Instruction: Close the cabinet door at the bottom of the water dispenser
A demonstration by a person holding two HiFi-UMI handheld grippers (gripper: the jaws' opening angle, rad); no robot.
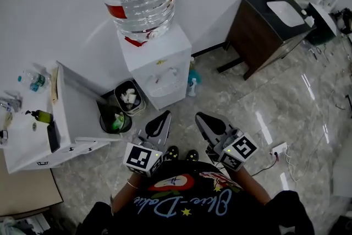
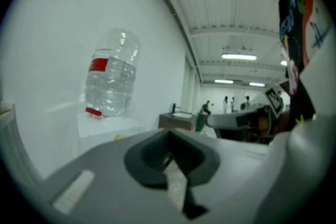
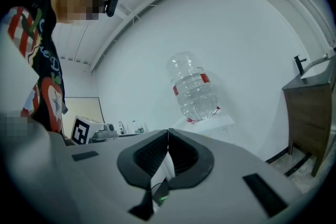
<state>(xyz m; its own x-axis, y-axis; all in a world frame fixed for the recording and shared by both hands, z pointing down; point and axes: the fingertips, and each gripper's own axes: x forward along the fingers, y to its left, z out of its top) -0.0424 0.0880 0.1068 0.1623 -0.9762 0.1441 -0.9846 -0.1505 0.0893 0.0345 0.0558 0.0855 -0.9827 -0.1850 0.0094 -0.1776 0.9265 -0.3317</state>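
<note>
The cabinet door, low on the water dispenser (image 1: 159, 66), is hidden from above; likely a light, stiff panel, best pushed at its free edge. The left gripper (image 1: 165, 116) and right gripper (image 1: 201, 118) hover nearby, both clenched empty.

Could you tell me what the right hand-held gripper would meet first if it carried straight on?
Probably the dispenser, dead ahead of the right hand-held gripper; depth is unclear.

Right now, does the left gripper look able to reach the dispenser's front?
Probably yes: the left gripper hangs close before the dispenser, bare floor between them; the bins stand off to the left.
</note>
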